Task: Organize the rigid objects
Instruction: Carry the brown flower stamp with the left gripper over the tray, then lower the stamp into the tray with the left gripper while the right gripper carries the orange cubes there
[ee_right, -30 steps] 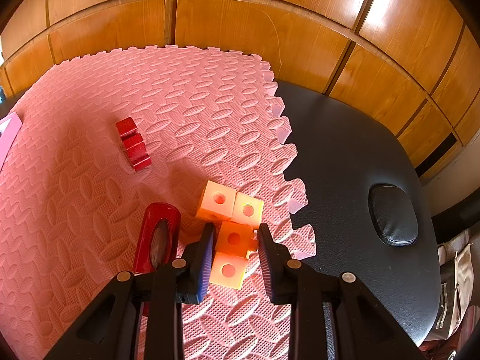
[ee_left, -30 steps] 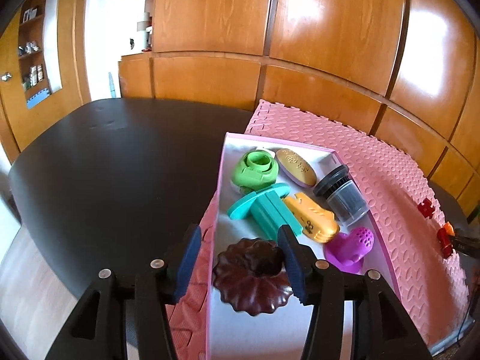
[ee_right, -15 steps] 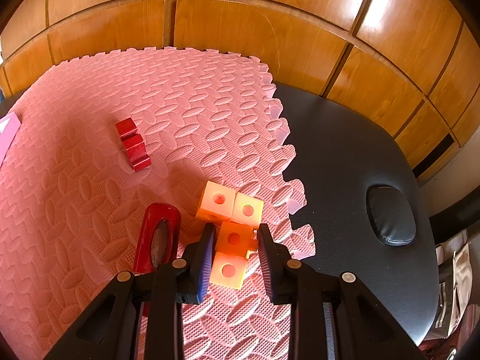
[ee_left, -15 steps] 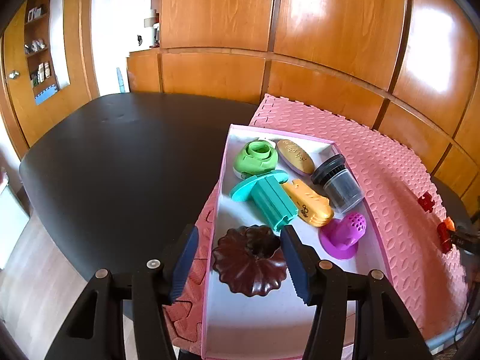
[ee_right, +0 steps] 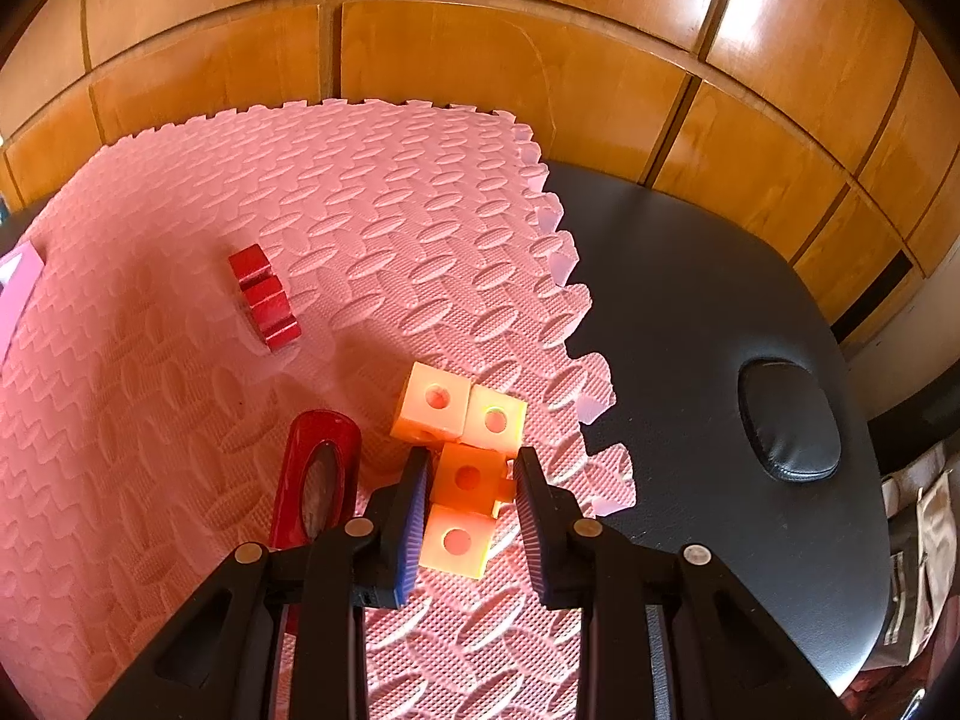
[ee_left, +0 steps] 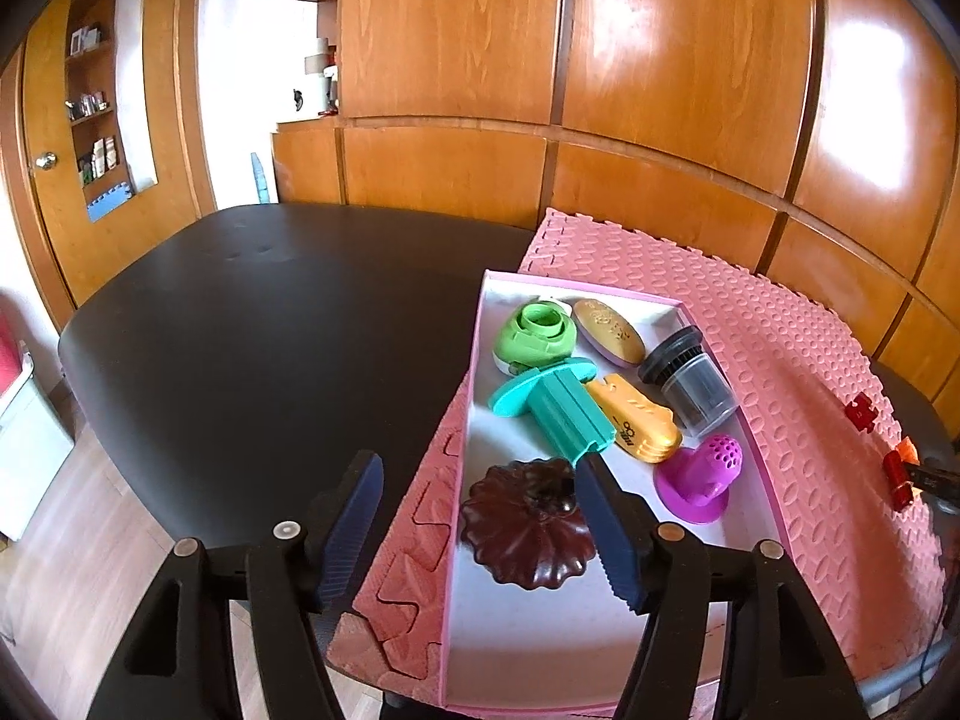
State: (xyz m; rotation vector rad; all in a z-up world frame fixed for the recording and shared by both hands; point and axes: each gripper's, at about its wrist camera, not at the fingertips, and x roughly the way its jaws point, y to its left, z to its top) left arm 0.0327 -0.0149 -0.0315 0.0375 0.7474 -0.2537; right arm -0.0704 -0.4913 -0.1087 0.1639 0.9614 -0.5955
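While your left tongs (ee_left: 480, 531) have just been opening, the brown fluted mould (ee_left: 528, 531) sits released in the pink tray (ee_left: 762, 468) at the lower middle of the left wrist view, one blue pad still close beside it and the other well off to its left over the mat edge. That drop looks finished. Your right tongs (ee_right: 471, 516) are clenched on the orange cube chain (ee_right: 462, 474), low in the right wrist view: the pads press one middle cube, with two paler cubes above it and one below, each bearing a round hole. It rests on the pink foam mat (ee_right: 390, 228).

Next you likely lift the chain and carry it to the tray; the linked cubes may swing or come apart, so lift it slowly. Beyond them lie a red oval piece (ee_right: 318, 480) just left and a red notched block (ee_right: 264, 300) further up-left, both yet to be sorted.
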